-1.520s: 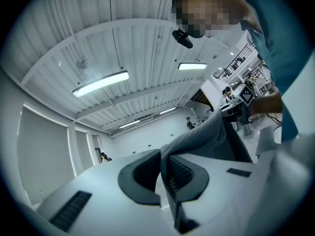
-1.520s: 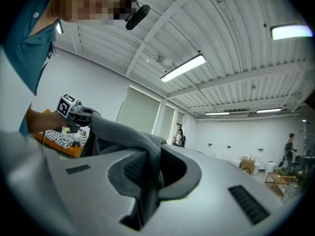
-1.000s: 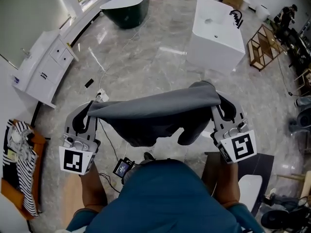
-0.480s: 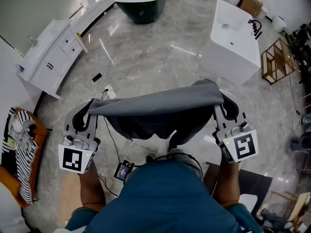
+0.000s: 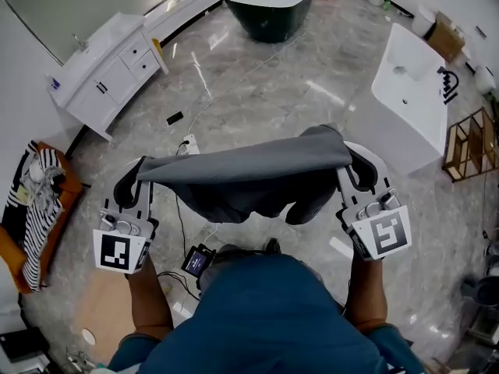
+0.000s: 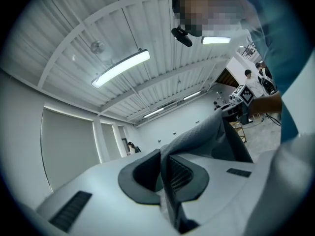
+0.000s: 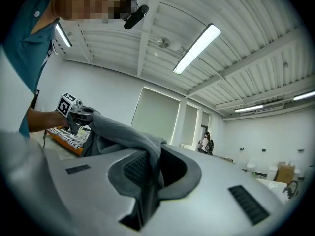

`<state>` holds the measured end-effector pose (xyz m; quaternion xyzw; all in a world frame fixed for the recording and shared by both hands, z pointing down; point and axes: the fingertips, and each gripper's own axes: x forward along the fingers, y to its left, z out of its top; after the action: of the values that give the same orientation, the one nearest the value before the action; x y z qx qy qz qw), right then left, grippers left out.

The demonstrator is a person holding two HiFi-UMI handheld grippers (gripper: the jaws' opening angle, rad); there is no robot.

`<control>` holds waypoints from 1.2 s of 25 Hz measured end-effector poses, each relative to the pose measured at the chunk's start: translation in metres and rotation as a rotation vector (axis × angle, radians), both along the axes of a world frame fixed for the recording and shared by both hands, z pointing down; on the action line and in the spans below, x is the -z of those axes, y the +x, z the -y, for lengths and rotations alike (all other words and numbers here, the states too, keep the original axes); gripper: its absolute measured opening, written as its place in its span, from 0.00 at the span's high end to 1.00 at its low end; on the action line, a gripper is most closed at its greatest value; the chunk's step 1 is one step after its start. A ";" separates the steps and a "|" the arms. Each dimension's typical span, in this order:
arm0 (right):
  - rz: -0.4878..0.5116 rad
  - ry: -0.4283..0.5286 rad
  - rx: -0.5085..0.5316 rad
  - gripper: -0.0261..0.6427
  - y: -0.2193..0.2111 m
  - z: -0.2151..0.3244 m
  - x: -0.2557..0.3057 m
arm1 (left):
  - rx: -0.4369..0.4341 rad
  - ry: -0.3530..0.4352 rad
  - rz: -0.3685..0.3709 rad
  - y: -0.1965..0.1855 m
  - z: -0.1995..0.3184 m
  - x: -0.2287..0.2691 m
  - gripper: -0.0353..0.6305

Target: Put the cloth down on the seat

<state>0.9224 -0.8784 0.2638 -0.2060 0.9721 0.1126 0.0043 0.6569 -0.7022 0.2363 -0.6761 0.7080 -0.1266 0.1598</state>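
Observation:
A grey cloth [image 5: 249, 176] hangs stretched between my two grippers at chest height. My left gripper [image 5: 139, 179] is shut on its left corner, and in the left gripper view the cloth [image 6: 197, 136] runs out from between the pinched jaws of the left gripper [image 6: 165, 173]. My right gripper [image 5: 348, 168] is shut on the right corner, where the cloth [image 7: 125, 139] bunches over the right gripper [image 7: 150, 173]. Loose folds sag below the taut top edge. An orange seat [image 5: 58, 197] with striped clothing on it stands at the left edge of the head view.
A white vanity cabinet [image 5: 105, 72] stands at the upper left. A dark bathtub [image 5: 269, 8] and a white freestanding basin [image 5: 409, 100] stand further off on the marble floor [image 5: 257, 92]. Cables and a small device [image 5: 195, 262] lie near the person's feet. A wooden rack [image 5: 472, 150] is at the right.
The person has turned left: the tub, basin and cabinet slid right in the head view, and the orange seat came further into view. The cloth stays stretched between both grippers.

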 end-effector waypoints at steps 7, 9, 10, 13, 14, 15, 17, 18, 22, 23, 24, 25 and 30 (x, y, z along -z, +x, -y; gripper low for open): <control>-0.023 -0.012 0.080 0.92 -0.073 0.036 0.021 | 0.092 -0.021 -0.026 -0.040 0.014 -0.007 0.94; -0.038 -0.003 0.086 0.92 -0.095 0.046 0.022 | 0.101 -0.019 -0.027 -0.056 0.018 -0.009 0.94; -0.036 0.000 0.089 0.92 -0.106 0.049 0.023 | 0.103 -0.021 -0.031 -0.065 0.019 -0.010 0.94; -0.036 0.029 0.103 0.92 -0.141 0.052 0.027 | 0.109 -0.020 -0.041 -0.095 0.019 -0.010 0.94; -0.043 0.040 0.107 0.92 -0.154 0.051 0.028 | 0.101 0.002 -0.040 -0.106 0.018 -0.006 0.94; -0.052 0.045 0.110 0.92 -0.168 0.052 0.029 | 0.096 0.026 -0.043 -0.118 0.017 -0.003 0.94; -0.065 0.049 0.117 0.92 -0.196 0.055 0.031 | 0.100 0.061 -0.054 -0.140 0.016 0.002 0.94; -0.067 0.049 0.124 0.92 -0.208 0.058 0.032 | 0.105 0.069 -0.057 -0.148 0.016 0.004 0.94; -0.043 0.051 0.152 0.92 -0.244 0.070 0.041 | 0.126 0.074 -0.040 -0.173 0.020 0.010 0.94; -0.038 0.057 0.160 0.92 -0.253 0.072 0.042 | 0.131 0.076 -0.037 -0.182 0.021 0.010 0.94; -0.031 0.072 0.174 0.92 -0.265 0.073 0.042 | 0.143 0.078 -0.039 -0.192 0.020 0.010 0.94; -0.019 0.101 0.192 0.92 -0.279 0.073 0.043 | 0.162 0.083 -0.044 -0.202 0.018 0.009 0.94; 0.033 0.253 0.129 0.92 -0.351 0.091 0.037 | 0.366 0.127 -0.052 -0.258 0.006 -0.009 0.94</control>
<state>0.5709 -0.9695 0.2272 -0.1425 0.9612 0.2301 0.0535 0.3986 -0.7083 0.2449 -0.5277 0.8297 -0.0910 0.1579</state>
